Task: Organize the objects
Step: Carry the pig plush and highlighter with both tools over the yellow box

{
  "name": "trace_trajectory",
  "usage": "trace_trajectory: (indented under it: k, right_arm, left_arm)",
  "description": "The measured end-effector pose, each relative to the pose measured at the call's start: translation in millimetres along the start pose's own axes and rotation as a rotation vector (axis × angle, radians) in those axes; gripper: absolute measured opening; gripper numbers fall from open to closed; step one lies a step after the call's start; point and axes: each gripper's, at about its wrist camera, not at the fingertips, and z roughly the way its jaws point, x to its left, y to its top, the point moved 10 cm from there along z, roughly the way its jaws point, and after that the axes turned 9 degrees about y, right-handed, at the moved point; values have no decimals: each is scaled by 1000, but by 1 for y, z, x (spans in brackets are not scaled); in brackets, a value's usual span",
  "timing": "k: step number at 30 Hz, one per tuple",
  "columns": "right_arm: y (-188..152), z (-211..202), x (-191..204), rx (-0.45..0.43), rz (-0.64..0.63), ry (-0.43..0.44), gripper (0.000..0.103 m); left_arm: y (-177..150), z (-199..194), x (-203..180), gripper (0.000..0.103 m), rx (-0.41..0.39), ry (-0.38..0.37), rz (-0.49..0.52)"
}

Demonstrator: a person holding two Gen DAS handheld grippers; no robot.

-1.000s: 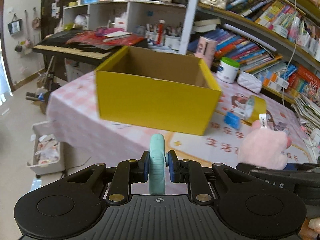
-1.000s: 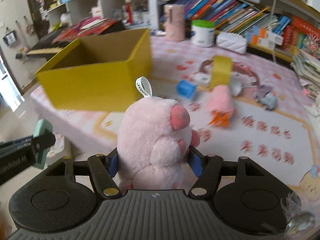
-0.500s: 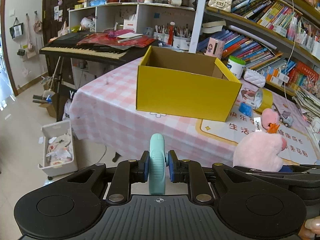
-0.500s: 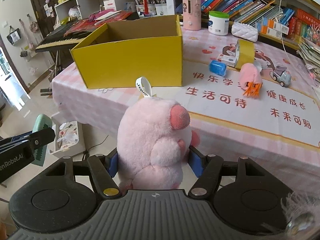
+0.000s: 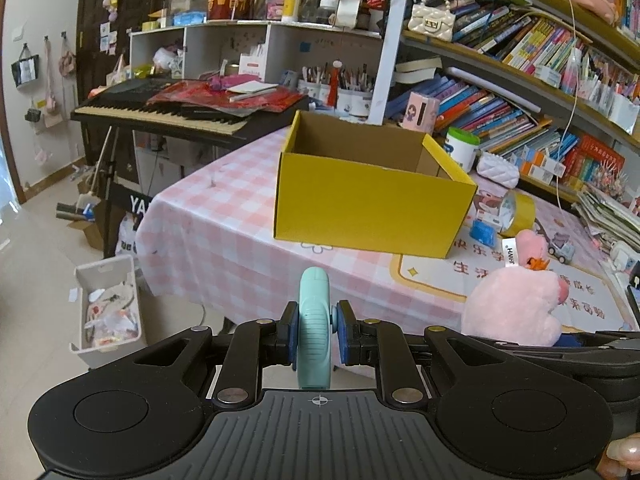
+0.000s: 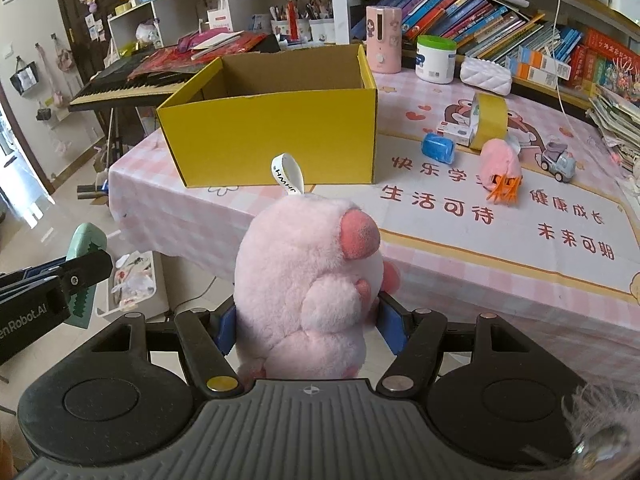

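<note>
My left gripper [image 5: 315, 334] is shut on a mint-green hair clip [image 5: 315, 320], held in the air in front of the table; the clip also shows in the right wrist view [image 6: 85, 276]. My right gripper [image 6: 308, 320] is shut on a pink plush pig [image 6: 308, 280], also held off the table edge; the pig shows in the left wrist view [image 5: 516, 304]. An open yellow cardboard box [image 5: 372, 192] stands on the pink checked tablecloth [image 5: 224, 216]; it looks empty in the right wrist view [image 6: 276, 120].
On the table right of the box lie a blue toy [image 6: 438, 148], a yellow tape roll [image 6: 488, 120], a small pink plush with orange feet [image 6: 500, 168] and a toy car [image 6: 558, 162]. A keyboard [image 5: 168, 112] and bookshelves [image 5: 520, 80] stand behind. A white bin [image 5: 108, 308] sits on the floor.
Both grippers have pulled back from the table with their objects still held; the box and table now look farther away and lie more to the right.
</note>
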Motion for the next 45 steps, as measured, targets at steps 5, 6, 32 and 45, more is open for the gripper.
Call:
trace_trajectory:
  k: [5, 6, 32, 45]
  right_arm:
    - [7, 1, 5, -13, -6, 1, 66]
    - [8, 1, 5, -15, -7, 1, 66]
    - [178, 48, -3, -357, -200, 22, 65]
    - [210, 124, -20, -271, -328, 46, 65]
  left_arm:
    - [8, 1, 4, 18, -14, 1, -7]
    - [10, 2, 4, 18, -15, 1, -10]
    - [137, 65, -26, 18, -207, 53, -25]
    - [162, 125, -47, 18, -151, 106, -20]
